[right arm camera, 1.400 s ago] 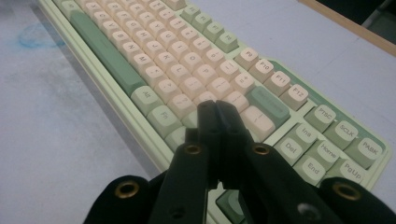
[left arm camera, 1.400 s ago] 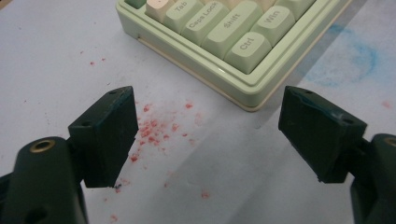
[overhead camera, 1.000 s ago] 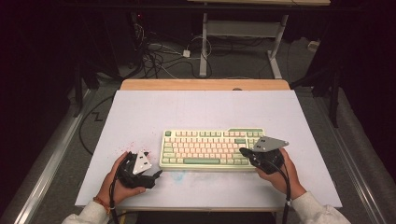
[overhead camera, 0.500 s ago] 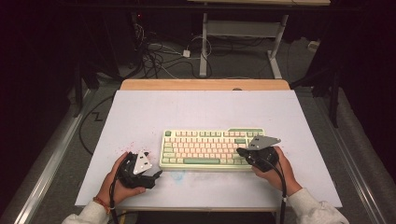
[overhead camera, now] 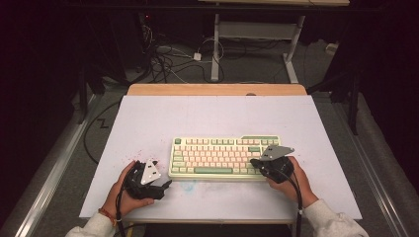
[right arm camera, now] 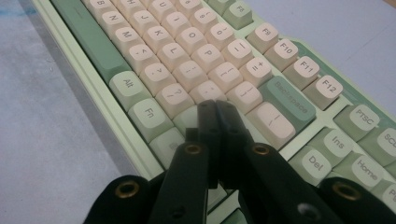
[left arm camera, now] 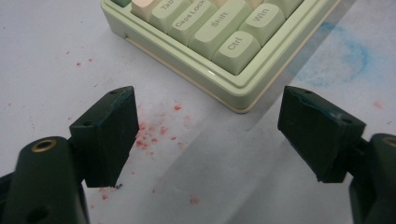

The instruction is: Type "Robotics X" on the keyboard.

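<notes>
A pale green keyboard [overhead camera: 225,158] with cream and green keys lies on the white table mat [overhead camera: 207,121]. My left gripper [overhead camera: 165,186] rests on the mat just off the keyboard's near left corner [left arm camera: 233,100], jaws open wide with nothing between them. My right gripper [overhead camera: 253,162] hovers over the keyboard's right part, jaws shut together, tips [right arm camera: 215,109] above the keys close to the Enter and Shift area of the keyboard [right arm camera: 187,51]. I cannot tell whether the tips touch a key.
Red specks [left arm camera: 154,133] and a blue smear [left arm camera: 348,58] mark the mat near the keyboard. A wooden table edge [overhead camera: 217,90] runs along the back. Cables [overhead camera: 173,59] and desk legs [overhead camera: 291,49] lie on the floor beyond.
My right gripper has shifted left and slightly forward over the keyboard's right end. The left gripper has stayed where it was.
</notes>
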Demonstrator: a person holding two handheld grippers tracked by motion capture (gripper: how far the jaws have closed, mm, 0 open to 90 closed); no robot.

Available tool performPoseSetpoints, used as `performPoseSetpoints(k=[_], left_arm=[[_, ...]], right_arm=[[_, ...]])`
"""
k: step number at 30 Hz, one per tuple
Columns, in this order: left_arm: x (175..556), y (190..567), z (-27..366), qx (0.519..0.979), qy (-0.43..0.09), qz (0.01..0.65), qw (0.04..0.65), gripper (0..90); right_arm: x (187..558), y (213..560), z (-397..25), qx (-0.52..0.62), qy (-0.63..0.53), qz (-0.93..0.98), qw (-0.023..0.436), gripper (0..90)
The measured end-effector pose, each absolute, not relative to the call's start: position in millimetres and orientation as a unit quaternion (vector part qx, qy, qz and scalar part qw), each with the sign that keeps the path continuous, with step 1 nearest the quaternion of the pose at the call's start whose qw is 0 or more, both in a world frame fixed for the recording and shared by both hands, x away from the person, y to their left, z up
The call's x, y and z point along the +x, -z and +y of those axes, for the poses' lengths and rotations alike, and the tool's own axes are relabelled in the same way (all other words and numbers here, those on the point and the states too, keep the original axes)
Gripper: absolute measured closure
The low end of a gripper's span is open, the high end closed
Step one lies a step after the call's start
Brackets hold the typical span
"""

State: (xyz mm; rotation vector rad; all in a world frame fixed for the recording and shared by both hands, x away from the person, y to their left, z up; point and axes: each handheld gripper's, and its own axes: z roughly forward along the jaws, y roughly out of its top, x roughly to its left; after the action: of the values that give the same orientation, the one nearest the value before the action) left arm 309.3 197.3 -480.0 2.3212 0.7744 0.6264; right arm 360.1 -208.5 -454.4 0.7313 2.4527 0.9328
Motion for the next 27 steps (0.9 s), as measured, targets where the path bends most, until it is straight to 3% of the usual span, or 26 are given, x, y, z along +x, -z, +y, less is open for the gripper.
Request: performPoseSetpoints(k=[15, 22, 27], left_arm=[[306.7, 470.2, 202.2, 0.867, -0.221, 0.299, 0.333, 40.2], [307.2, 465.8, 204.0, 0.869, -0.200, 0.297, 0.341, 69.9], [307.3, 464.5, 203.9, 0.875, -0.192, 0.294, 0.333, 84.7]], right_arm=[[358.2, 459.2, -210.1, 0.270, -0.341, 0.875, 0.210, 89.8], [357.3, 459.7, -210.0, 0.270, -0.342, 0.875, 0.213, 89.8], [356.8, 459.8, -209.9, 0.269, -0.341, 0.874, 0.215, 89.8]])
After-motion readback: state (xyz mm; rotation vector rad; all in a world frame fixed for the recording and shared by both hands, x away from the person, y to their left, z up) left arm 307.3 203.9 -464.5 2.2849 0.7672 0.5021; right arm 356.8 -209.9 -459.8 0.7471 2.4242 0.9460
